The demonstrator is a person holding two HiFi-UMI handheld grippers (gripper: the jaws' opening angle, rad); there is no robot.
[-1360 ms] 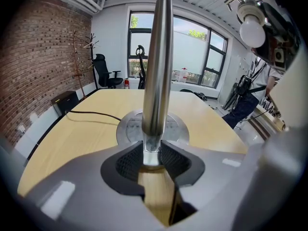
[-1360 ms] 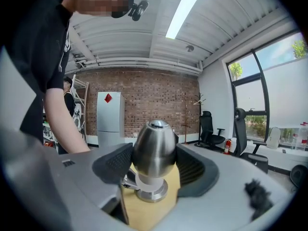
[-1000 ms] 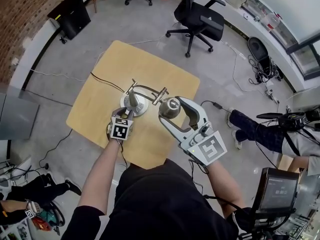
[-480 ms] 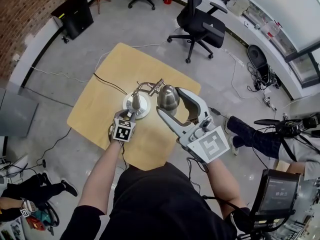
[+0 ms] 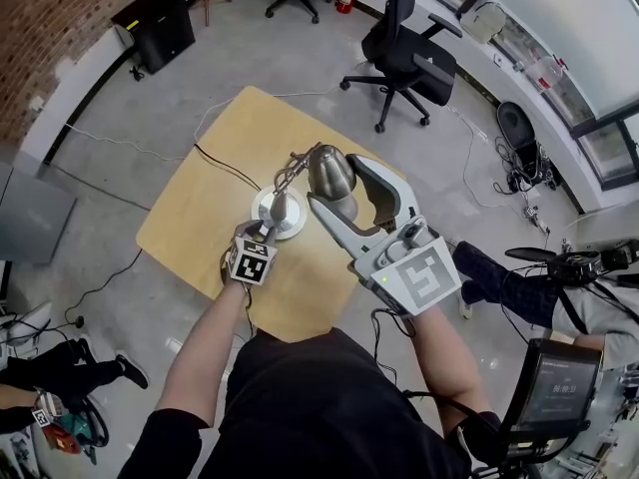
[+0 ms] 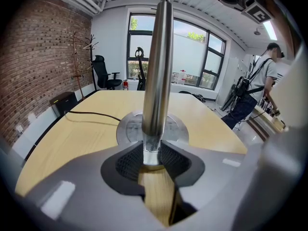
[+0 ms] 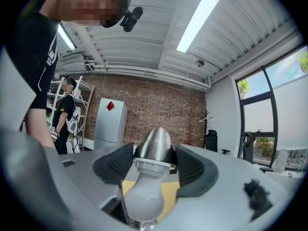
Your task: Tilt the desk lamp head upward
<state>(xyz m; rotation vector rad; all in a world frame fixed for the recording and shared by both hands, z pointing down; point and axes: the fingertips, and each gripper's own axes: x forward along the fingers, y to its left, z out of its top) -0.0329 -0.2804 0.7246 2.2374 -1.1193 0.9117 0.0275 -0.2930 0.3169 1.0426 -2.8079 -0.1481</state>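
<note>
A metal desk lamp stands on a square wooden table point(image 5: 190, 228). Its round base point(image 5: 292, 226) carries an upright post point(image 6: 157, 81), and my left gripper point(image 5: 270, 230) is shut on that post low down, just above the base point(image 6: 126, 129). The jointed arm point(image 5: 293, 171) leads up to the silver cone-shaped lamp head point(image 5: 330, 171). My right gripper point(image 5: 341, 186) is shut on this head, one pad on each side. In the right gripper view the lamp head point(image 7: 154, 146) sits between the pads point(image 7: 117, 163) with its white bulb point(image 7: 141, 202) facing the camera, held above the table.
A black power cable point(image 5: 222, 164) runs across the table to the lamp base. A black office chair point(image 5: 407, 40) stands beyond the far table edge and a black box point(image 5: 160, 26) by the brick wall. A person's legs point(image 5: 504, 275) and a monitor point(image 5: 549, 392) are at the right.
My right gripper has carried the lamp head up and away from me, and the jointed arm has folded upward with it. The left gripper stays on the post.
</note>
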